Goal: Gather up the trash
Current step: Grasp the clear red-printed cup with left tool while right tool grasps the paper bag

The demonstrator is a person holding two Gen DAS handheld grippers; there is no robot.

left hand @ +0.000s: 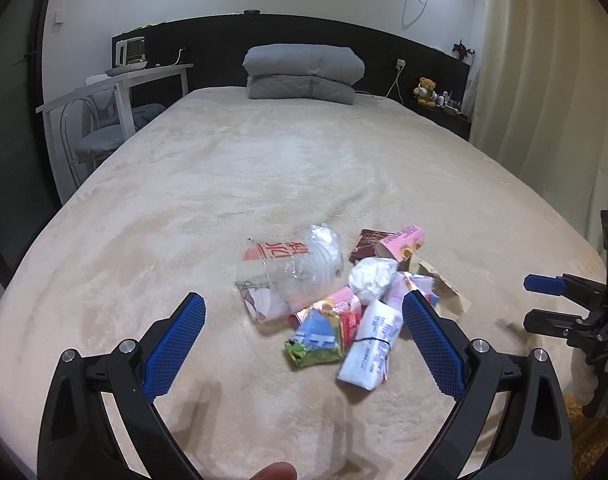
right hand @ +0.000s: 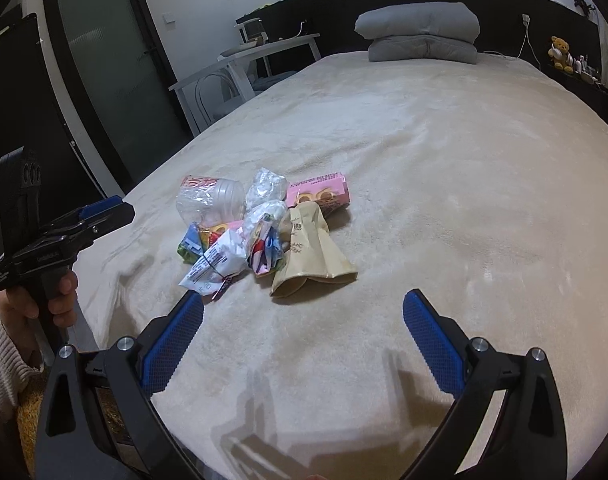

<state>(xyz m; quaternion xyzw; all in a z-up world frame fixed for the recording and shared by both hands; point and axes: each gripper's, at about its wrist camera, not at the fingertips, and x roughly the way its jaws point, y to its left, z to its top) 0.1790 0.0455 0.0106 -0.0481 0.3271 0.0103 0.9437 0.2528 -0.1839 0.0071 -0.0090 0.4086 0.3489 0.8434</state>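
A pile of trash lies on the beige bed near its foot: a crushed clear plastic cup point(left hand: 288, 268) point(right hand: 212, 202), a white wrapper tied with a black band point(left hand: 369, 344) point(right hand: 216, 264), a green and blue snack packet point(left hand: 315, 336), a pink box point(left hand: 401, 242) point(right hand: 319, 192), a crumpled white tissue point(left hand: 371, 278) and a brown paper bag point(right hand: 311, 252). My left gripper point(left hand: 304, 304) is open, its fingers either side of the pile's near edge. My right gripper point(right hand: 304, 300) is open just short of the paper bag. Neither holds anything.
The bed point(left hand: 264, 168) fills both views, with a folded grey duvet point(left hand: 304, 70) at the black headboard. A white desk and chair point(left hand: 104, 100) stand left of the bed, a teddy bear point(left hand: 425, 90) on the right shelf, curtains to the right, a dark door point(right hand: 104, 72) to the left.
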